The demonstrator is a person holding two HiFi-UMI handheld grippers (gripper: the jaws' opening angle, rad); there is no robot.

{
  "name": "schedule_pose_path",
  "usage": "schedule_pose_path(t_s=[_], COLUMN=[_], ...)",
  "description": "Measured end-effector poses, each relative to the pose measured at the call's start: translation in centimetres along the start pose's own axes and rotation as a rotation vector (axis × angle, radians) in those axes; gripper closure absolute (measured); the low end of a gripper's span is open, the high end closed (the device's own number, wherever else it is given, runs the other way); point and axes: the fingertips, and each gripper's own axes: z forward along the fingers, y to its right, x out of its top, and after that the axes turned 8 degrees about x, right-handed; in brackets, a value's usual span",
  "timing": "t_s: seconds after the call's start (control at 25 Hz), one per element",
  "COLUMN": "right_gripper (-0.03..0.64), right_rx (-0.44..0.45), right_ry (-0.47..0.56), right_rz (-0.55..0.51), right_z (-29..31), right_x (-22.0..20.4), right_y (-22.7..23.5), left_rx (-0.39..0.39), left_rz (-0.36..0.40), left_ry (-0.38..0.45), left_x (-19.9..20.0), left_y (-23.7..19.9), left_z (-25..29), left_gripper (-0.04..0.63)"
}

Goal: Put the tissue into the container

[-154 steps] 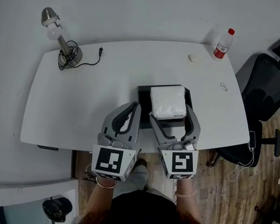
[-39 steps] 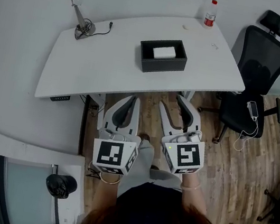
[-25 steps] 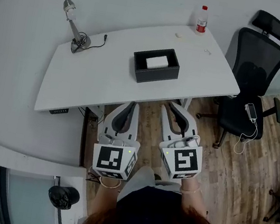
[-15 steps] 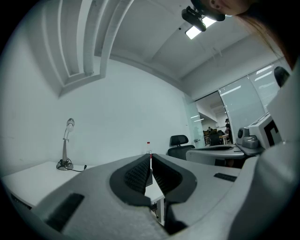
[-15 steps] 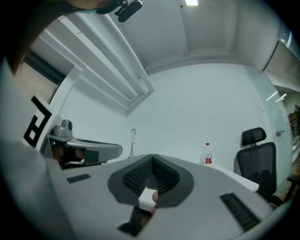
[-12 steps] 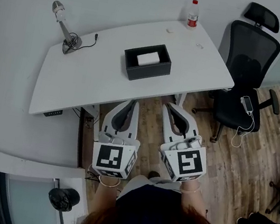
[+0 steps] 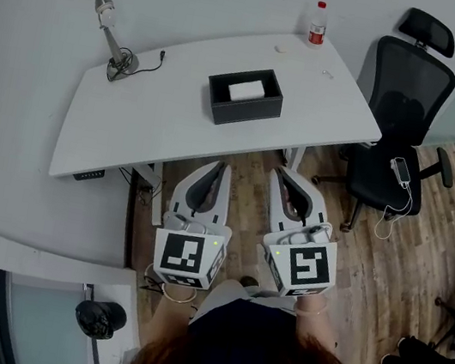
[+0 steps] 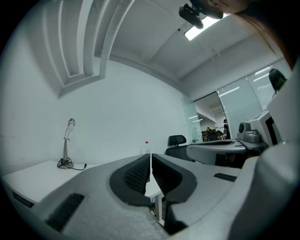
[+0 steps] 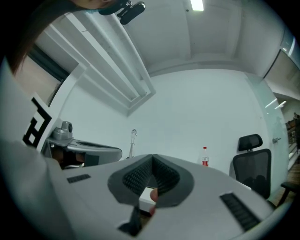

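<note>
- The left tool (image 8: pixel 150 160) has its jaws pressed together, pad to pad, with nothing between them.
- The right tool (image 9: pixel 151 161) is likewise pressed together at the tips and carries nothing.
- Both tools are held side by side, close to the person's body. They are over the wooden floor (image 7: pixel 385 274) and clear of the near edge of the counter (image 7: pixel 132 129).
- The tissue (image 7: pixel 245 91) lies inside the container (image 7: pixel 244 115), a white block low between the black walls.
- The container stands near the middle of the counter, far from both tools and a little to the right of the left tool's line.
- Neither tool touches the tissue or the container; the near strip of the counter lies between them.
- Judged from this, the task looks done: the tissue is in and both tools are empty. Nothing seems left, unless the tissue needs to be pressed flatter.
- Farther out, a lamp (image 7: pixel 111 36) stands at the counter's far left and a bottle (image 7: pixel 318 24) at its far right edge. A chair (image 7: pixel 400 120) is off to the right.
</note>
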Motion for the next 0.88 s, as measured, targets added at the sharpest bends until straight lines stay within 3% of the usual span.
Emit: schedule_pose_path(t_s=[0.88], right_gripper=[0.597], right_rx=[0.023], right_ry=[-0.014], right_rz=[-0.005], right_z=[-0.8], right_x=[0.3], right_y=[-1.0], left_rx=[0.012], left_rz=[-0.023], left_ry=[-0.013], left_x=[-0.8], left_y=[0.1], left_z=[-1.3], left_gripper=[0.561])
